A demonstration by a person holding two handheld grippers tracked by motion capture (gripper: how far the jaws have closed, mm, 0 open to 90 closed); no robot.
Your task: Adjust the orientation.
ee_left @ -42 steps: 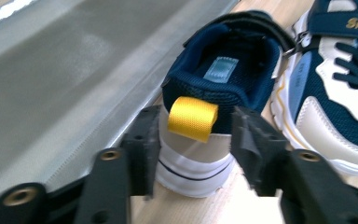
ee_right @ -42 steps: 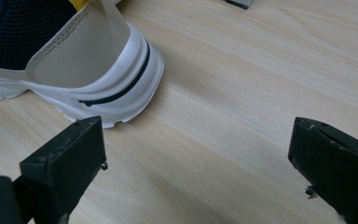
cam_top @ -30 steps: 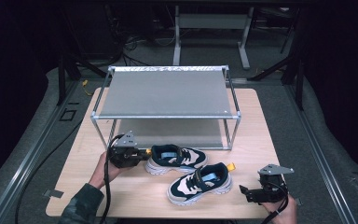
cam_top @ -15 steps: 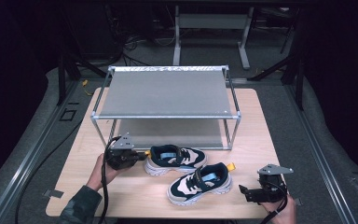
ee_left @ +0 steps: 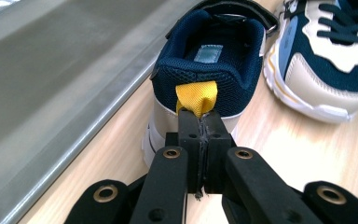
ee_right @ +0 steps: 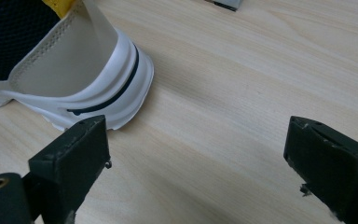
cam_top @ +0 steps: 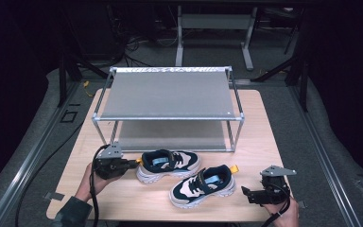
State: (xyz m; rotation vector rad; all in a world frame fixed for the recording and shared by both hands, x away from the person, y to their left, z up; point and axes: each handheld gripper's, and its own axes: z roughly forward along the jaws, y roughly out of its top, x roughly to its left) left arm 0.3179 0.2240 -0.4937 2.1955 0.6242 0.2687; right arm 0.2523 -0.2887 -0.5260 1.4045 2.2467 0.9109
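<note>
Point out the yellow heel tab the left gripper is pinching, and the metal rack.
yellow heel tab [ee_left: 196, 98], left gripper view, middle of the loop.
metal rack [cam_top: 168, 94], high view, top shelf.

dark room, grey floor [cam_top: 38, 142], wooden table [cam_top: 260, 123].

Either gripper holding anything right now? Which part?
Left gripper is shut on the far shoe, by its yellow heel tab. Right gripper is open, holding nothing.

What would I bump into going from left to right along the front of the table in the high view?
Left gripper, pinching the yellow heel loop → the farther shoe → the nearer shoe → right gripper, its fingers open.
</note>
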